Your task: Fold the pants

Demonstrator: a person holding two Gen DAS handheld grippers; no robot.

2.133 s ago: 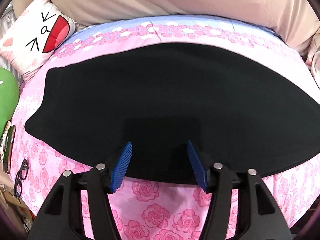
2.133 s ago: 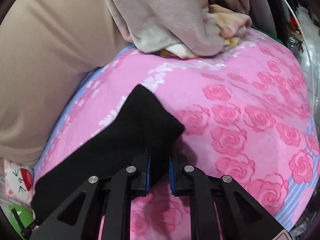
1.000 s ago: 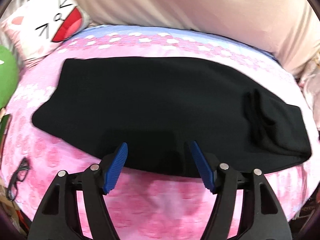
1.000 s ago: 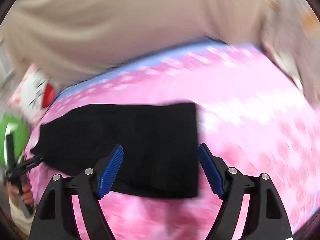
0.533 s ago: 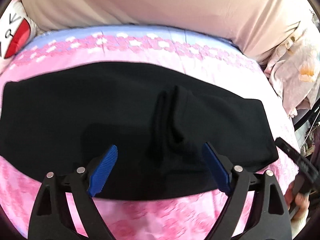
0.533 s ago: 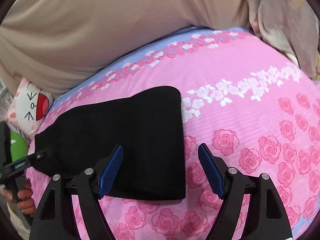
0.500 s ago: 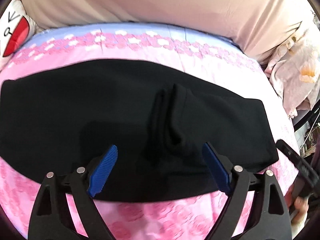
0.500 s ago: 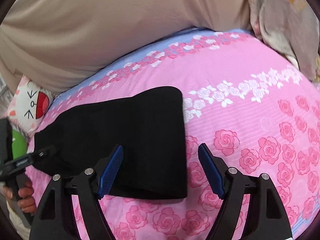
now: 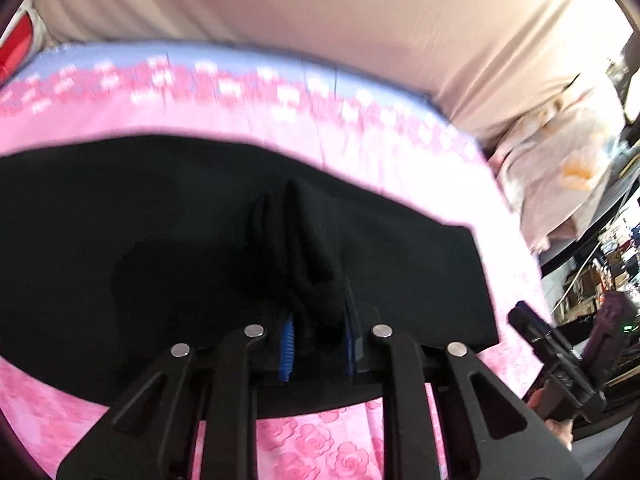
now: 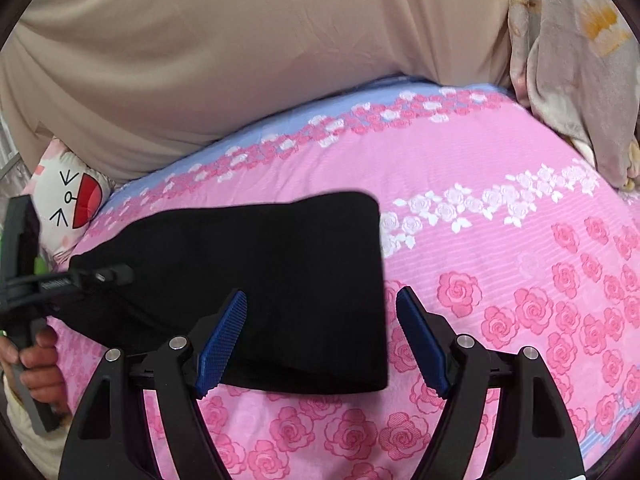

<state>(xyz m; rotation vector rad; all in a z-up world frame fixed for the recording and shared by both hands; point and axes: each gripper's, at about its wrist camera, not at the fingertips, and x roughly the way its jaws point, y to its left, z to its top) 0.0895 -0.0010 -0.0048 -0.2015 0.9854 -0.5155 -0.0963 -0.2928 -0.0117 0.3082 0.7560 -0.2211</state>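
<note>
Black pants (image 9: 160,240) lie folded lengthwise across the pink rose bedspread (image 9: 320,448); in the right wrist view they show as a black slab (image 10: 280,280) with its folded end to the right. My left gripper (image 9: 316,344) is shut on a raised bunch of the pants' near edge. My right gripper (image 10: 320,336) is open and empty, hovering over the pants' right end. The left gripper's handle and hand (image 10: 28,320) show at the left edge of the right wrist view.
A beige cover (image 10: 240,60) rises behind the bed. A cat-face pillow (image 10: 68,204) sits at the far left. A crumpled floral blanket (image 10: 580,60) lies at the right. The right gripper's handle (image 9: 560,372) shows beyond the bed's right edge.
My left gripper moved in and closed on the bunched fold of the pants. My right gripper stayed open over the right end.
</note>
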